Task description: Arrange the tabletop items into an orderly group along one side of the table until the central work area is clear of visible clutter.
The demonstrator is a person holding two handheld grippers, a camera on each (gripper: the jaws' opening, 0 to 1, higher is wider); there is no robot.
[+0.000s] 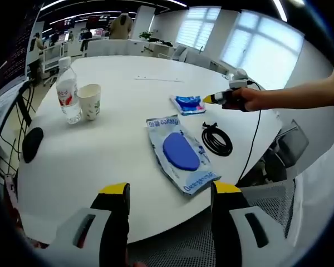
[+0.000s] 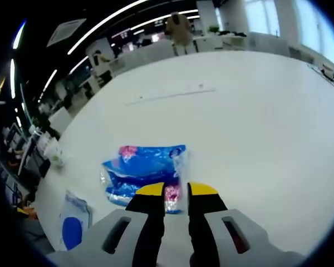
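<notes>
From left to right: the left gripper [image 1: 170, 194] hangs wide open and empty, the large pouch [image 1: 181, 153] just beyond it. The right gripper [image 2: 176, 192] has narrowed on the small blue packet's [image 2: 145, 172] near edge.

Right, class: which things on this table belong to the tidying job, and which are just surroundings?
For tidying:
water bottle
paper cup
small blue packet, right tongs closing on it
large blue pouch
coiled black cable

Surroundings:
office chairs
windows
</notes>
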